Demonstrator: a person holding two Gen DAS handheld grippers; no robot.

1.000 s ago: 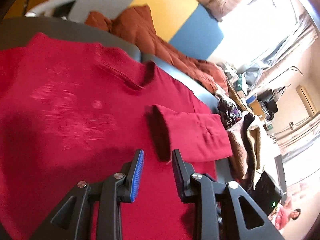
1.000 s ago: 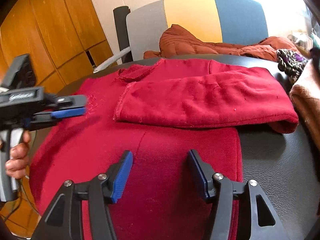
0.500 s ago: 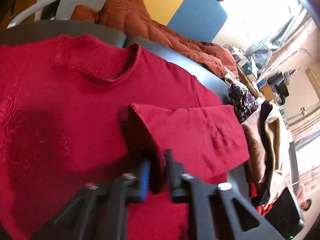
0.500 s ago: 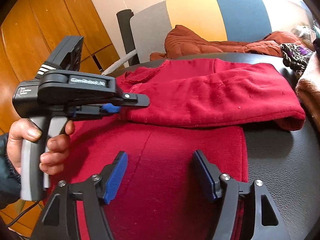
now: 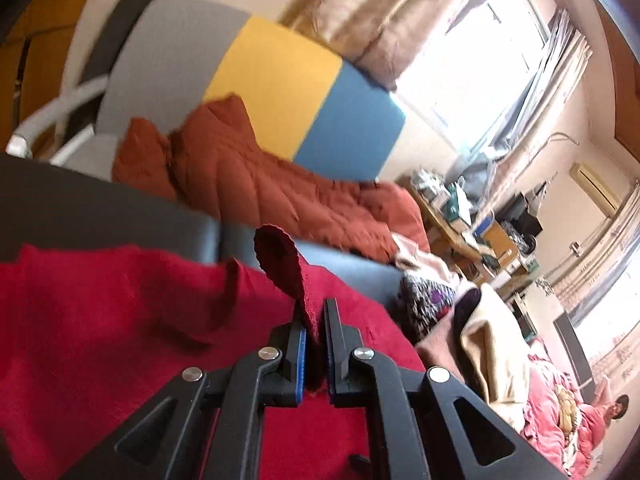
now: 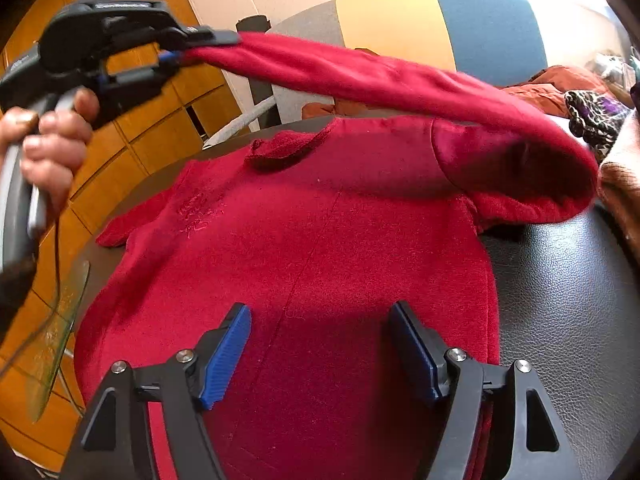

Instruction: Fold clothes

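Red sweater (image 6: 304, 240) spread flat on a dark table (image 6: 568, 292), one sleeve (image 6: 380, 80) lifted.
The left gripper (image 5: 316, 320), jaws clamped on the sleeve cuff, now holds it raised above the body; half a second earlier it lay folded there. The right gripper (image 6: 320, 344) hovers, jaws just widened, holding nothing.

Dark leather-look table (image 6: 568, 280) serves as the work surface. Beyond its far edge stands a chair (image 5: 224, 76) with a grey, yellow and blue backrest, a rust-orange quilted jacket (image 5: 256, 184) draped across it. Orange wooden cabinet panels (image 6: 132, 128) line the left wall. Bright daylight enters through a window (image 5: 480, 64) with beige curtains (image 5: 380, 20). A cluttered desk (image 5: 472, 224) stands beneath the window.
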